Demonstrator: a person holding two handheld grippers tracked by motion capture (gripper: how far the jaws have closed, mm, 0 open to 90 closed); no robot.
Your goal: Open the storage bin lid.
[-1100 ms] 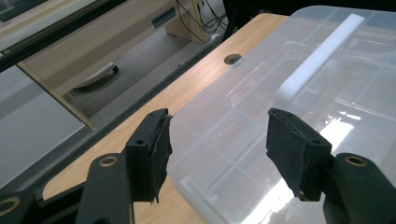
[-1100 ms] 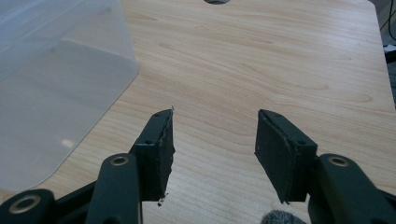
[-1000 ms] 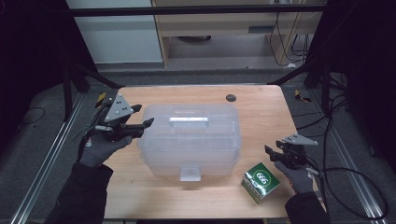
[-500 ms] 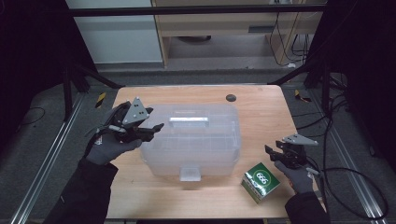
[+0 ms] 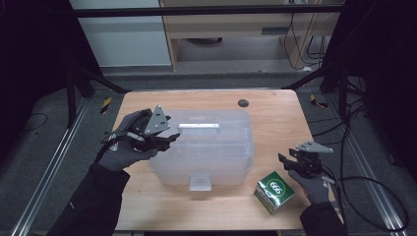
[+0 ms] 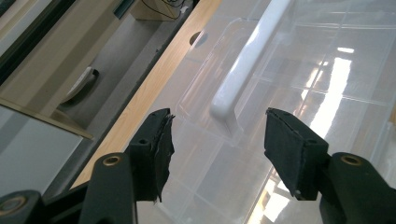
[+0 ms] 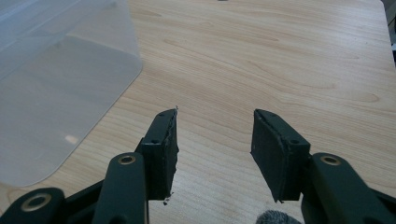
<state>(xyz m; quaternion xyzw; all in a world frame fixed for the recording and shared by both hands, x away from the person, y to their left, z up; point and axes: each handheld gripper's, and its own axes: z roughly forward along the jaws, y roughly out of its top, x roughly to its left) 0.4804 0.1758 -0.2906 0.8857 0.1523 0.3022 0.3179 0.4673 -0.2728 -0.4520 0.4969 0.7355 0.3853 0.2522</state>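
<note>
A clear plastic storage box [image 5: 216, 152] with a white handle [image 5: 198, 126] on its lid stands in the middle of the wooden table [image 5: 275, 118]. My left gripper [image 5: 170, 131] hovers over the left part of the lid, open, with nothing held. In the left gripper view its jaws [image 6: 217, 135] frame the near end of the handle [image 6: 247, 65] without touching it. My right gripper [image 5: 284, 162] hangs open over bare wood at the right, just above a small green carton [image 5: 274, 191]. In the right gripper view the jaws [image 7: 215, 140] are empty, and the box's corner [image 7: 56, 84] lies to their left.
A white latch [image 5: 200, 183] sits on the box's front wall. A dark round hole [image 5: 243, 103] marks the table's far side. Cables [image 5: 373, 182] trail on the floor to the right. Black frame bars stand around the table.
My left gripper has moved right, from beside the box's left edge to over its lid near the handle. The right gripper has stayed in place.
</note>
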